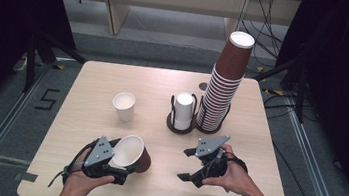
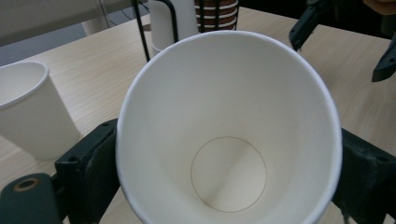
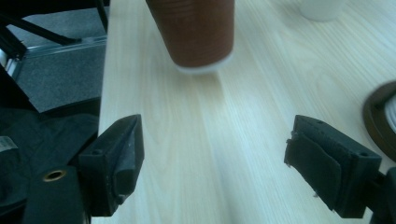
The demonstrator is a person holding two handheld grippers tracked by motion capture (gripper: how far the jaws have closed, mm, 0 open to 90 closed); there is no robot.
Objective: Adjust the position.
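My left hand-held gripper [image 1: 121, 164] clamped on an empty brown cup [image 1: 134, 153] tipped sideways, right hand-held gripper [image 1: 188, 164] apart holding nothing, empty white cup [image 1: 124, 106] upright farther left, tall brown cup stack [image 1: 224, 86] far right.

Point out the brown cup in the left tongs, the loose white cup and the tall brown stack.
brown cup [image 1: 144, 161], high view, brown outer wall.
white cup [image 1: 124, 107], high view, side wall.
brown stack [image 1: 218, 99], high view, ribbed rims midway.

White cup [image 1: 124, 106] (upright), cup stacks [image 1: 221, 91]
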